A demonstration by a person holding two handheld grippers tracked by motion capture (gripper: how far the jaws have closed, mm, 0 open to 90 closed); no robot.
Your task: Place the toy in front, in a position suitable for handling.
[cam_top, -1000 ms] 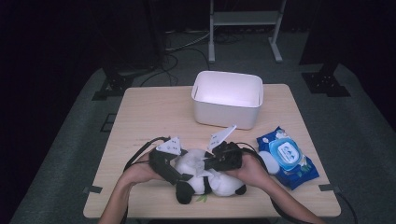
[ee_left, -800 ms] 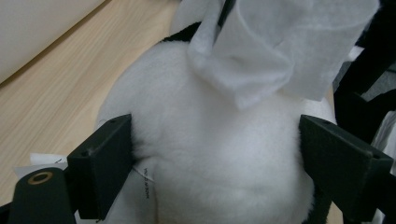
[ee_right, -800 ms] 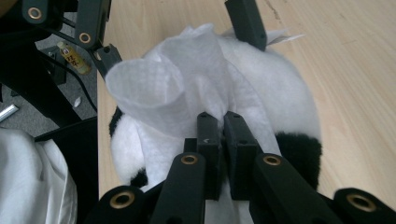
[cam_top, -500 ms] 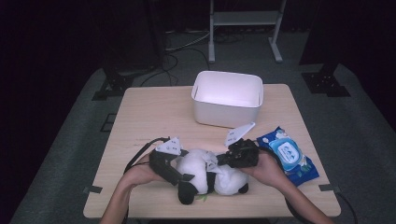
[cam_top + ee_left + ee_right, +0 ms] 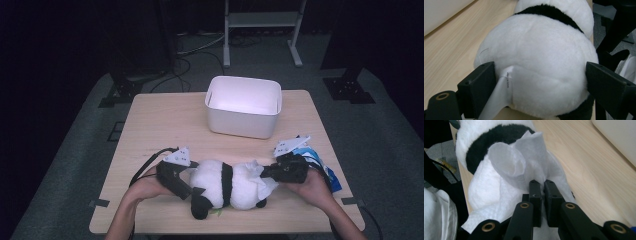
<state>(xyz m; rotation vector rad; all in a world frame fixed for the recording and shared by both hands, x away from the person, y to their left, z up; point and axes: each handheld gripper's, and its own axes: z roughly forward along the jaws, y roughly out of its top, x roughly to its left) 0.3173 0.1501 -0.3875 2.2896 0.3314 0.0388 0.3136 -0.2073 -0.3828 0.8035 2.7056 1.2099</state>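
Your left gripper (image 5: 186, 186) grasped the panda plush (image 5: 227, 185) from its rump end: in the left gripper view its jaws stood wide on either flank of the plush's (image 5: 536, 67) white rear, both pressing into the fur, with a white sewn-in label (image 5: 499, 100) hanging down beside one jaw. The plush lay on its side at the near edge of the surface (image 5: 165, 125), lengthwise between your two hands, its black band across the middle and a black limb pointing toward you. Your right gripper (image 5: 267, 172) was clenched on a white wipe (image 5: 260, 177) at the plush's other end; in the right gripper view the jaws were drawn nearly together with the thin sheet (image 5: 524, 162) pinched between them, the free part of the wipe curling up and lying against the white fur just beside the black band. You held that gripper low and level, with its grey plate (image 5: 290, 145) on top. A blue packet of wipes (image 5: 327, 175) lay on the surface just behind your right hand (image 5: 312, 187), partly covered by it. The white bin (image 5: 244, 107) stood at the far middle of the surface, well apart from the plush and from both grippers.
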